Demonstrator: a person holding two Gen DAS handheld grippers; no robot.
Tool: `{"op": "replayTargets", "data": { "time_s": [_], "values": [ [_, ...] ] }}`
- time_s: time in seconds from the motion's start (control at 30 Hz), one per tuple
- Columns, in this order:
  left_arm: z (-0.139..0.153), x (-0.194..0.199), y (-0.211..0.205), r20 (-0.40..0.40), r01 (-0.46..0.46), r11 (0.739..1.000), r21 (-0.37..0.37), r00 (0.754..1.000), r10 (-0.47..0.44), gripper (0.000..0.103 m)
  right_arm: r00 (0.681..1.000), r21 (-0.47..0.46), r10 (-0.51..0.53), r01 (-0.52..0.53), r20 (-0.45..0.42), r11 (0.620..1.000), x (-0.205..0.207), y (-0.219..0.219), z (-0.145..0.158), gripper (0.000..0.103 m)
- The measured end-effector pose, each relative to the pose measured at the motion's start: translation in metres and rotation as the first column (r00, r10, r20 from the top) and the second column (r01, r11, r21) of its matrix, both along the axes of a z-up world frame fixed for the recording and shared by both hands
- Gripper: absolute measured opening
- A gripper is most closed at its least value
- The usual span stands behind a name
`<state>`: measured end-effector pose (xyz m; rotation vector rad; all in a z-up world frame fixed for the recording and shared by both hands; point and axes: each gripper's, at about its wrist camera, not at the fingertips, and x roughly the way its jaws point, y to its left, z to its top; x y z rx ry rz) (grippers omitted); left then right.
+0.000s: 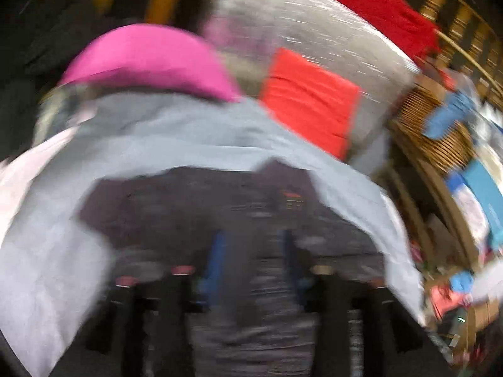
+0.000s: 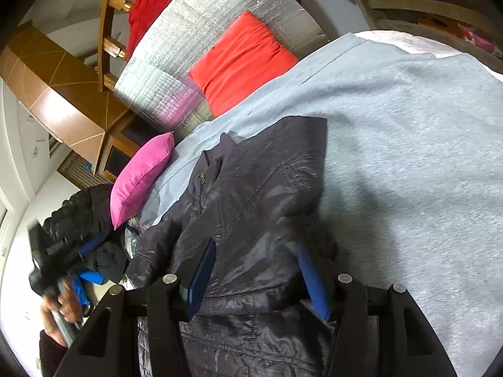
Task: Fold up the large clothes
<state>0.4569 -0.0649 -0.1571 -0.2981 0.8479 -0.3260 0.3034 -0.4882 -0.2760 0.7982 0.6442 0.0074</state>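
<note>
A dark puffy jacket (image 2: 251,182) lies on a light grey-blue blanket (image 2: 408,157) that covers a bed. My right gripper (image 2: 257,276) sits at the jacket's near end, and a thick bunch of the fabric fills the gap between its blue fingers (image 2: 204,273). It is shut on that bunch. The left wrist view is heavily blurred. There my left gripper (image 1: 254,251) hovers over the same jacket (image 1: 188,207), its blue fingers (image 1: 217,251) apart. From the right wrist view, the left gripper (image 2: 88,260) is off the bed's left side in a hand (image 2: 59,304), open.
A pink pillow (image 2: 141,176) and a red-orange cushion (image 2: 242,62) lie at the head of the bed against a silver quilted mat (image 2: 204,15). Red cloth (image 2: 151,0) hangs over a wooden rail. More dark puffy clothes (image 2: 81,210) are heaped at left. A wicker shelf (image 1: 433,132) stands right.
</note>
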Motion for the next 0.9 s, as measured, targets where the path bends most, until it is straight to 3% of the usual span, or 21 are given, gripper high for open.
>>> {"op": "replayTargets", "data": {
  "time_s": [0.1,0.23,0.37,0.47,0.6,0.67,0.73,0.77,0.9],
  "values": [
    [-0.037,0.014,0.079,-0.101,-0.172,0.984,-0.051,0.981,0.166,0.058,1.0,0.014,-0.004,0.004,-0.007,1.0,0.0,-0.002,-0.002,0.059],
    [-0.083,0.031,0.141,-0.244,-0.298,0.948,-0.114,0.933,0.265,0.058,1.0,-0.021,0.005,-0.005,-0.014,1.0,0.008,0.011,0.0,0.068],
    [-0.114,0.047,0.152,-0.303,-0.323,0.915,-0.24,0.921,0.245,0.058,1.0,-0.056,0.019,-0.02,-0.004,0.998,0.018,0.029,0.001,0.068],
    [-0.13,0.058,0.145,-0.336,-0.318,0.902,-0.294,0.917,0.214,0.058,0.999,-0.097,0.034,-0.03,0.042,0.995,0.023,0.042,0.007,0.068],
    [-0.149,0.07,0.138,-0.379,-0.337,0.85,-0.405,0.908,0.179,0.057,0.998,-0.181,0.043,-0.034,0.048,0.983,0.032,0.054,0.009,0.068],
    [-0.15,0.072,0.136,-0.373,-0.353,0.837,-0.417,0.907,0.197,0.056,0.998,-0.184,0.048,-0.041,0.032,0.982,0.036,0.054,0.005,0.068],
    [-0.149,0.072,0.136,-0.352,-0.371,0.83,-0.417,0.908,0.228,0.048,0.998,-0.175,0.051,-0.047,0.02,0.983,0.039,0.053,0.001,0.068],
    [-0.148,0.071,0.138,-0.345,-0.376,0.833,-0.406,0.907,0.241,0.036,0.998,-0.174,0.054,-0.05,0.019,0.983,0.039,0.053,0.001,0.068],
    [-0.127,0.071,0.133,-0.276,-0.376,0.852,-0.364,0.917,0.287,0.021,0.997,-0.166,0.071,-0.068,0.016,0.984,0.039,0.052,0.002,0.068]
  ]
}}
